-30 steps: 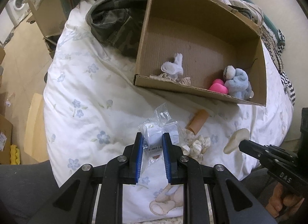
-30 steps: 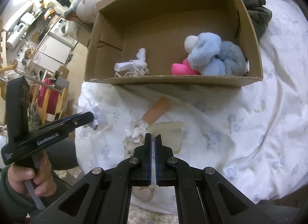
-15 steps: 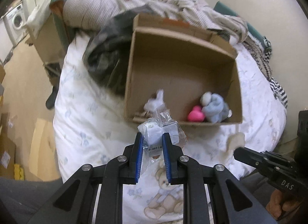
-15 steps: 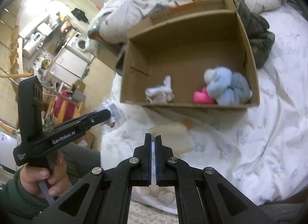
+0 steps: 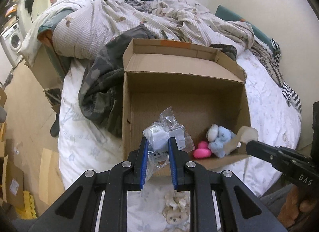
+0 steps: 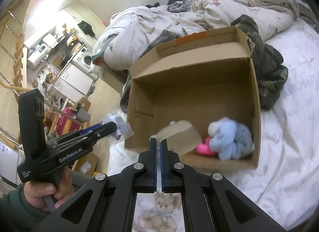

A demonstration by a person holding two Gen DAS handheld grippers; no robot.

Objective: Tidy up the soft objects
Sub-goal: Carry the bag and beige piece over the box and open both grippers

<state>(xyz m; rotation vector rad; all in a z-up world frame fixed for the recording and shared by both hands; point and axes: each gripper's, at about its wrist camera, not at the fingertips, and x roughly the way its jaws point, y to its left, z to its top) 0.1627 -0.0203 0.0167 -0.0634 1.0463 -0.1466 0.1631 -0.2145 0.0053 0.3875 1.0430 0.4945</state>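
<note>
An open cardboard box (image 5: 179, 68) (image 6: 191, 68) lies on the bed. Inside it are a light blue plush toy (image 5: 219, 139) (image 6: 231, 138) and a pink soft object (image 5: 201, 152) (image 6: 205, 149). My left gripper (image 5: 157, 142) is shut on a clear plastic bag with white soft pieces (image 5: 167, 132), held above the box's near edge; it also shows in the right wrist view (image 6: 119, 126). My right gripper (image 6: 158, 142) is shut on a beige translucent soft piece (image 6: 179, 137), held over the box; the piece also shows in the left wrist view (image 5: 246, 134).
A camouflage garment (image 5: 101, 92) lies left of the box. A crumpled duvet (image 5: 139, 22) is piled behind it. The white flowered sheet (image 6: 289, 132) spreads to the right. The bed edge drops to the floor (image 5: 24, 112) on the left, with cartons there.
Both grippers have risen from the sheet and moved toward the box, each carrying its object. The box now sits lower and nearer in both views. The items left on the sheet are out of view.
</note>
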